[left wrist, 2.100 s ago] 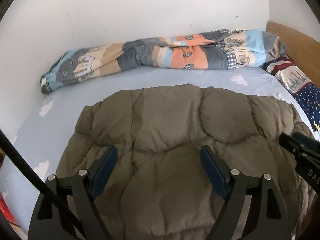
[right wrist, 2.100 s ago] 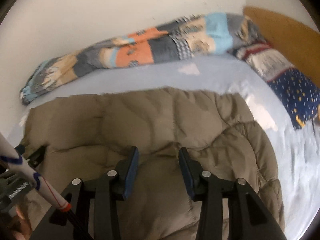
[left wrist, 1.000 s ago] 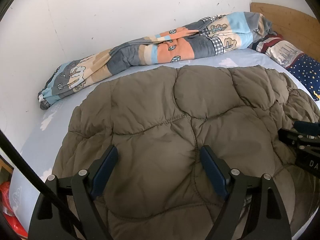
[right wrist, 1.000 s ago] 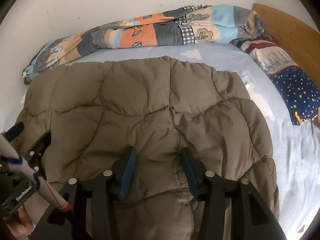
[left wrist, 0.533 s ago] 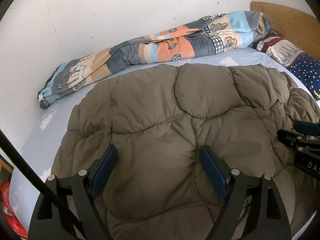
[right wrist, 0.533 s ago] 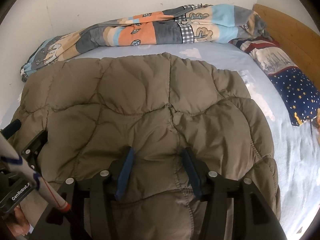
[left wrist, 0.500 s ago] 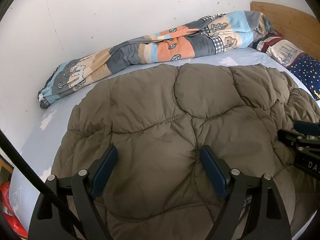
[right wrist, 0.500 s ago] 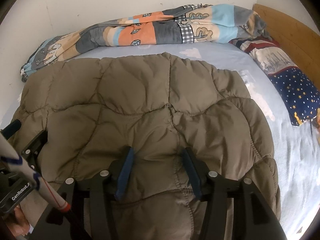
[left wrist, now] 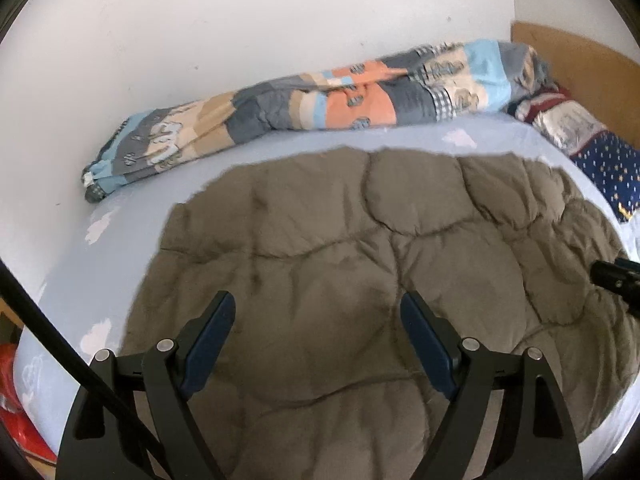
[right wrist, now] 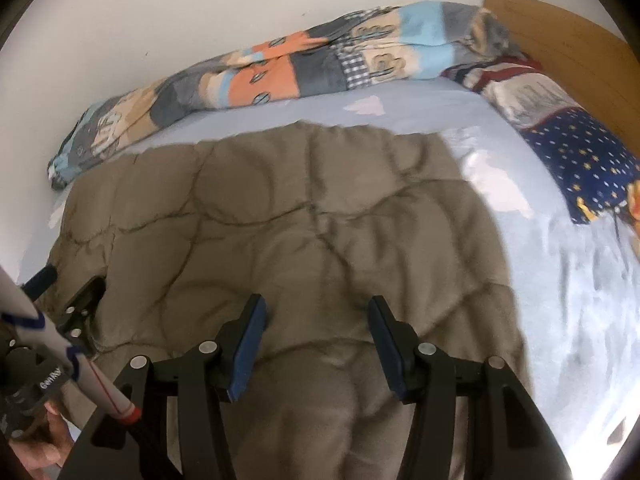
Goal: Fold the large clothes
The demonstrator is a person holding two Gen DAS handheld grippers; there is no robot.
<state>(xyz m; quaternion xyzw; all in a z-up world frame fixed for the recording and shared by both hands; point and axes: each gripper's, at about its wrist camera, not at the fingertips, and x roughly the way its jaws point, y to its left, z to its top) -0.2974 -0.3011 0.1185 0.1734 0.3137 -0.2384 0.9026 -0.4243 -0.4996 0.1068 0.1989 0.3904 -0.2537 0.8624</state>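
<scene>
one fold looks made at most: the quilted coat (left wrist: 360,272) lies spread mid-bed, near edge at the front; left gripper (left wrist: 316,340) and right gripper (right wrist: 316,344) gape empty above it, right's jaws just widened.

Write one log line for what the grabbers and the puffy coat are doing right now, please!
left gripper: open, over coat | right gripper: open, empty | brown quilted coat: spread on blue bed sheet

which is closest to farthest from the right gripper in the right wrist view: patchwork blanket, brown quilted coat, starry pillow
1. brown quilted coat, directly under the right gripper.
2. starry pillow, off to the right.
3. patchwork blanket, along the far wall.
</scene>
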